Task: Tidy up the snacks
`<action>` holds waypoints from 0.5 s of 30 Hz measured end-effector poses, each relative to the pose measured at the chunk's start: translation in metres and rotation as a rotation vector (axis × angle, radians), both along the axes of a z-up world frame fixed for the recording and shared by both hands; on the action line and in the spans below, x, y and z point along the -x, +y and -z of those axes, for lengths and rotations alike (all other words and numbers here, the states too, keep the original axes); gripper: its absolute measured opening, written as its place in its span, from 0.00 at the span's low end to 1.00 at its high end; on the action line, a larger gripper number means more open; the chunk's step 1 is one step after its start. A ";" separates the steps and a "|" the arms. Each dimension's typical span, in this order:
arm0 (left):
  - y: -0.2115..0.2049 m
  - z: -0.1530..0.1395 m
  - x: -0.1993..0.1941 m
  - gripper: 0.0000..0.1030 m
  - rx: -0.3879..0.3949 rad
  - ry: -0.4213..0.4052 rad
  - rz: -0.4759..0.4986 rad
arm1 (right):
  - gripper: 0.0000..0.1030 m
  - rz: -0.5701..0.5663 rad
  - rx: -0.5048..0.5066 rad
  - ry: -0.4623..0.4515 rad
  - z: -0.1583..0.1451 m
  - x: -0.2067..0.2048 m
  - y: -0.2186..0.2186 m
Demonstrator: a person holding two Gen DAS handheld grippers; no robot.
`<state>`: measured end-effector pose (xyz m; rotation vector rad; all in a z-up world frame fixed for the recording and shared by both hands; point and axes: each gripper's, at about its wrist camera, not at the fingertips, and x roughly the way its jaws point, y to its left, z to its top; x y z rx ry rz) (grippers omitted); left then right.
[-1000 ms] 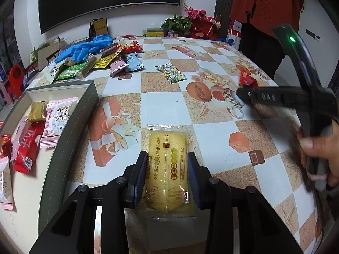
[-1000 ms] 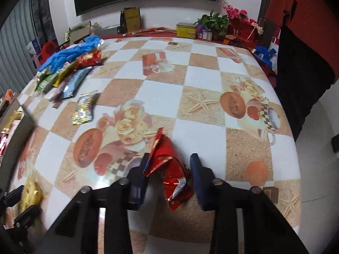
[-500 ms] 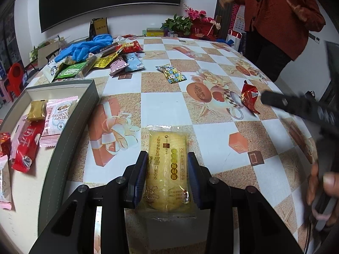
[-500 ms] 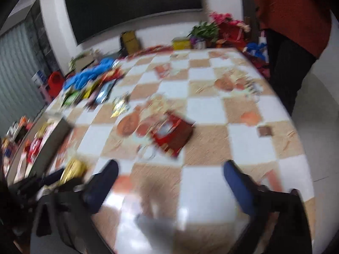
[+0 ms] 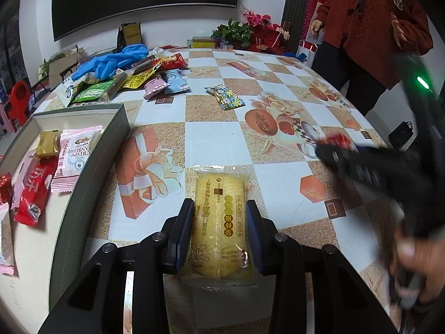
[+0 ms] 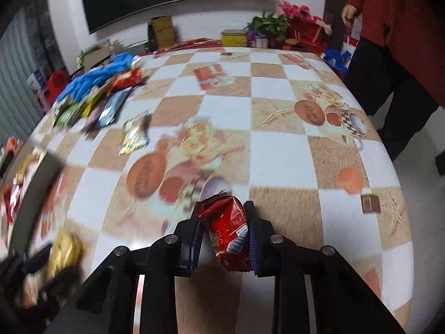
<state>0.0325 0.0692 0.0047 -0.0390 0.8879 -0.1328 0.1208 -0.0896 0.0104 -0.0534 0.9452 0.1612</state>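
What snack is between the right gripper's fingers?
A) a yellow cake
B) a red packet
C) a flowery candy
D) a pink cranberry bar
B: the right wrist view shows the red packet between the right gripper fingers, whose jaws are closing on it.

Checkered table (image 5: 217, 142), snack packets (image 5: 225, 97), box (image 5: 91, 167)

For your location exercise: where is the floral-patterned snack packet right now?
In the left wrist view, the floral packet lies alone on the tablecloth, right of the blue packet in the snack pile.
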 end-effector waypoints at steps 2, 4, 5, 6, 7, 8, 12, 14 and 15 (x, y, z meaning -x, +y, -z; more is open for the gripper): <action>-0.001 0.000 0.000 0.40 -0.003 0.000 -0.001 | 0.28 -0.027 -0.011 -0.017 0.001 0.028 0.002; -0.003 0.000 0.002 0.40 -0.023 0.000 -0.003 | 0.28 -0.056 -0.011 -0.037 0.002 0.063 0.008; -0.004 0.000 0.004 0.40 -0.037 0.001 -0.003 | 0.28 -0.073 0.000 -0.042 0.002 0.075 0.012; -0.006 0.000 0.006 0.40 -0.049 0.000 -0.001 | 0.29 -0.082 0.010 -0.045 0.002 0.083 0.015; -0.008 0.000 0.008 0.40 -0.060 0.000 0.001 | 0.29 -0.098 0.031 -0.053 0.002 0.092 0.019; -0.006 0.001 0.009 0.40 -0.062 -0.001 0.000 | 0.29 -0.106 0.045 -0.057 0.003 0.094 0.022; -0.003 0.001 0.011 0.40 -0.060 0.000 -0.011 | 0.29 -0.113 0.054 -0.060 0.004 0.093 0.024; -0.003 0.001 0.012 0.40 -0.063 0.000 -0.013 | 0.29 -0.112 0.064 -0.064 0.004 0.093 0.026; -0.003 0.001 0.012 0.40 -0.066 0.000 -0.013 | 0.29 -0.112 0.070 -0.066 0.004 0.094 0.026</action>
